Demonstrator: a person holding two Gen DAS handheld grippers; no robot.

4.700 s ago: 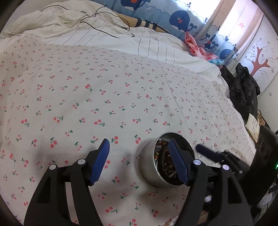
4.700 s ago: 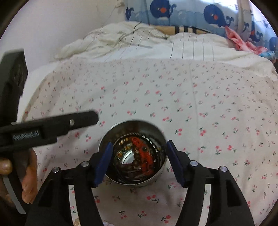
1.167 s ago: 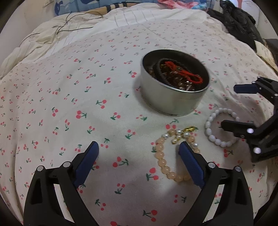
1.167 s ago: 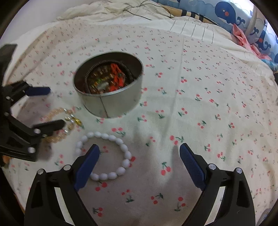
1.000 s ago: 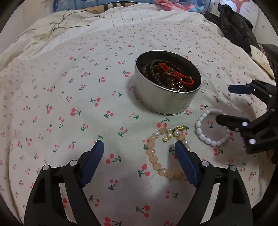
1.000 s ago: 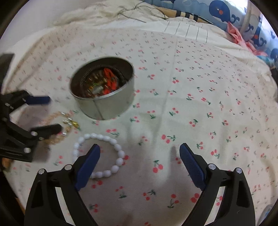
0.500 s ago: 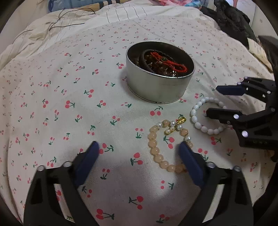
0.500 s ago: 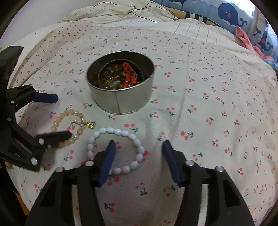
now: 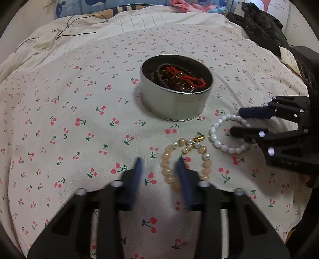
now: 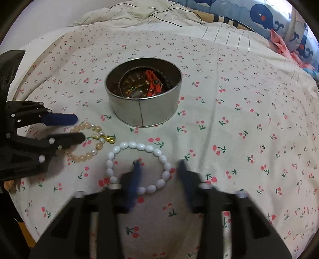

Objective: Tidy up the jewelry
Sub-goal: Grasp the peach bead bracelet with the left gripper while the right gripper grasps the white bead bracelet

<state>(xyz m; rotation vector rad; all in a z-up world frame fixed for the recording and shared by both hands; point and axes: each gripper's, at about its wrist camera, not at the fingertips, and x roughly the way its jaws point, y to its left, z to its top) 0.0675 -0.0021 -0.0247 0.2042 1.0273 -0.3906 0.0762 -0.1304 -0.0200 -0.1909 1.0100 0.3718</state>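
A round metal tin [image 9: 176, 105] [image 10: 143, 111] stands on the cherry-print sheet and holds red cord and dark bead jewelry. A peach bead bracelet [image 9: 167, 162] [image 10: 87, 155] with a gold charm and a white bead bracelet [image 9: 214, 137] [image 10: 137, 146] lie in front of it. My left gripper [image 9: 159, 165] [image 10: 76, 128] is partly open with its jaws astride the peach bracelet's left side. My right gripper [image 10: 158, 166] [image 9: 235, 122] is partly open with its jaws astride the white bracelet's right side. Neither holds anything.
The bed sheet [image 9: 59, 119] spreads wide to the left. A rumpled striped duvet with black cables [image 9: 79, 31] lies behind. Dark clothing [image 9: 263, 24] is piled at the far right edge. Whale-print pillows [image 10: 265, 18] sit at the head of the bed.
Both grippers have come down from the tin to the bracelets, and their jaws have narrowed from wide open. The left straddles the peach beads, the right the white beads. The jewelry has not moved.
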